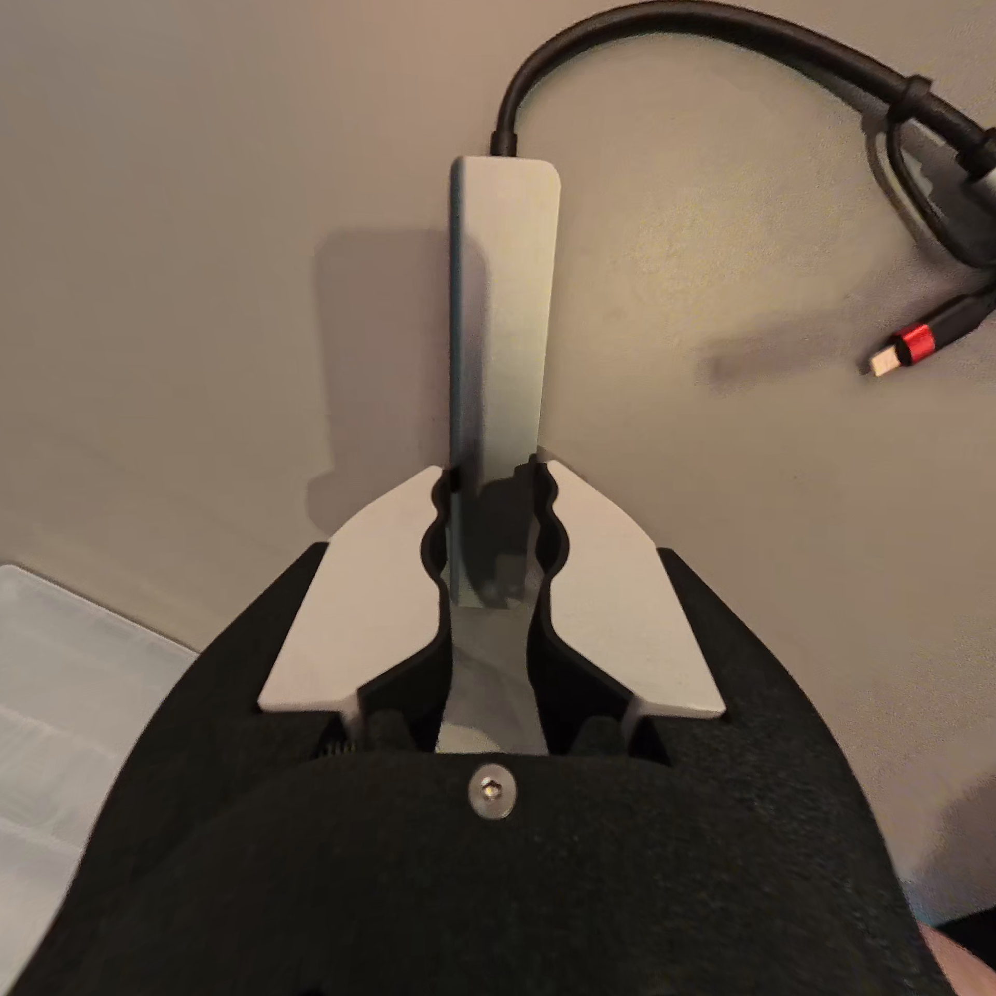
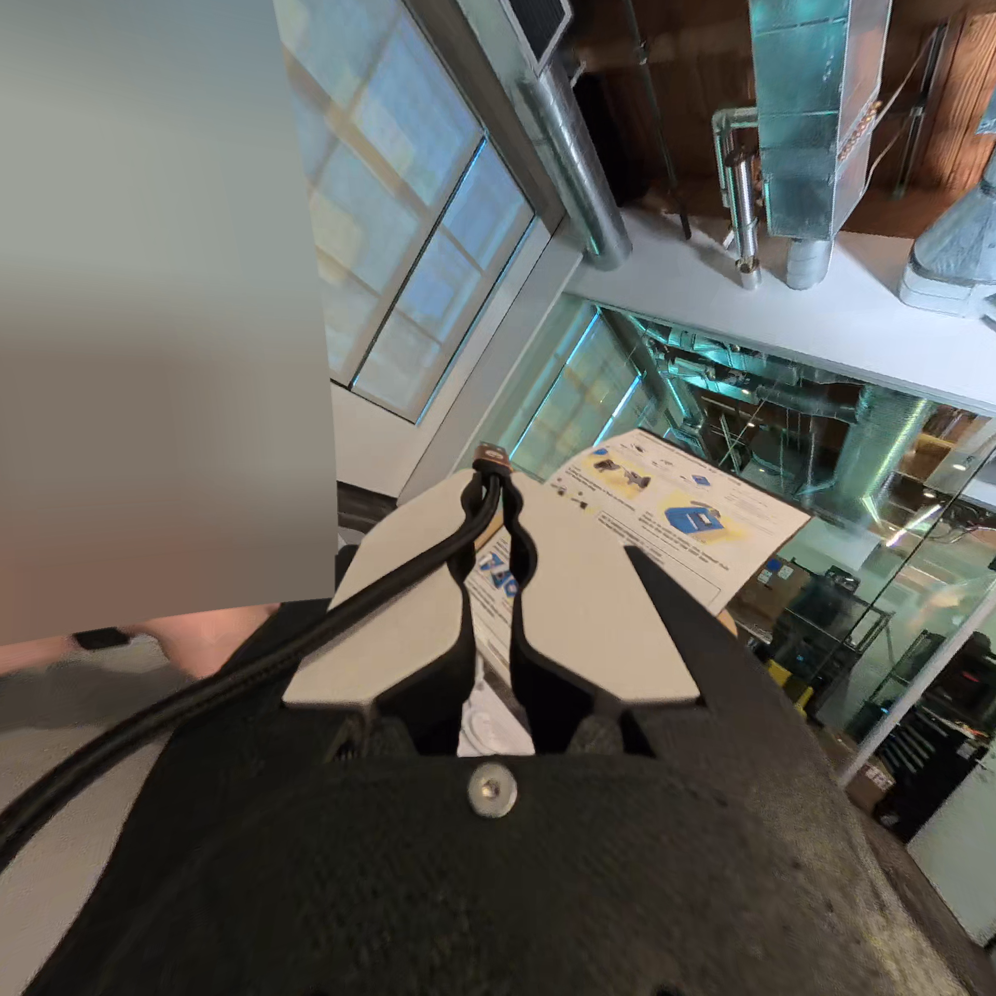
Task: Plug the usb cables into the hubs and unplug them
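Observation:
In the left wrist view my left gripper (image 1: 493,474) is shut on the near end of a slim silver USB hub (image 1: 504,302) that points away over the beige table. The hub's black lead (image 1: 647,37) curves off to the upper right. A loose cable plug with a red collar (image 1: 911,347) lies at the right edge. In the right wrist view my right gripper (image 2: 491,477) is shut on a black braided USB cable (image 2: 323,630), pinched just behind its dark plug (image 2: 490,451). This gripper is tilted up, away from the table.
A clear plastic box (image 1: 59,717) sits at the lower left of the left wrist view. More dark cable and a grey connector (image 1: 970,178) bunch at the right edge. The right wrist view shows windows, ceiling ducts, a printed sheet (image 2: 684,517), a person's arm (image 2: 178,641). The left gripper's tips are roughly 40 cm from the right gripper's.

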`<state>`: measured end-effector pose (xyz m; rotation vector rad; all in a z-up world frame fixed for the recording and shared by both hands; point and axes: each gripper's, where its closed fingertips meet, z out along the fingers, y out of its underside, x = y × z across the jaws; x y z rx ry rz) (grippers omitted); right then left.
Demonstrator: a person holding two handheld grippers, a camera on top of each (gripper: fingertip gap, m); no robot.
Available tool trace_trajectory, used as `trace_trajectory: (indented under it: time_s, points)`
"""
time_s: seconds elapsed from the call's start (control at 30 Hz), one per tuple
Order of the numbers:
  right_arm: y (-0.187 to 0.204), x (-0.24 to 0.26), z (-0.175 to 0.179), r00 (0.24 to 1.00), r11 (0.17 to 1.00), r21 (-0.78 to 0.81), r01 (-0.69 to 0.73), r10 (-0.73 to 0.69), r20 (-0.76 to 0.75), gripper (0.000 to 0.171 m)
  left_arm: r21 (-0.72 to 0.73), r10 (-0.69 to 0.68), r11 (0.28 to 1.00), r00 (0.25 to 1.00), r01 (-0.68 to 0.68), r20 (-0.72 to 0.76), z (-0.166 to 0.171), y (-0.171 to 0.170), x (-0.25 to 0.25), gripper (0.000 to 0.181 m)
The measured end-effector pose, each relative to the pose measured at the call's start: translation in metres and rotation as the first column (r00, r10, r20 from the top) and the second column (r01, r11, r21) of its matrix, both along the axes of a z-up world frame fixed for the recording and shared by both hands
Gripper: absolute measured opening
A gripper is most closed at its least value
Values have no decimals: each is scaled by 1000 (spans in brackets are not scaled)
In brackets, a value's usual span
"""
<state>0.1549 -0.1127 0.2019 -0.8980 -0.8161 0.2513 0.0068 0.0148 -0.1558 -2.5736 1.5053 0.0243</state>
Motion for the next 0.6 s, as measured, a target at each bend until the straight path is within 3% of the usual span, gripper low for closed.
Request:
trace_trajectory:
  time_s: [0.13, 0.33, 0.47, 0.6]
  points:
    - [-57, -13, -10, 999, 989, -143, -33, 33, -5, 7, -51, 105, 993, 993, -102, 48, -1, -31, 2, 29]
    - [-104, -6, -47, 950, 969, -122, 217, -181, 253, 8, -84, 102, 991, 994, -105, -44, -2, -89, -11, 29]
    - [-101, 4, -51, 964, 965, -147, 216, -187, 188, 8, -86, 97, 991, 995, -98, -16, -1, -100, -15, 29]
    - [-68, 19, -61, 988, 968, -205, 144, -128, 89, 8, -132, 69, 989, 997, -72, -23, -2, -99, -16, 29]
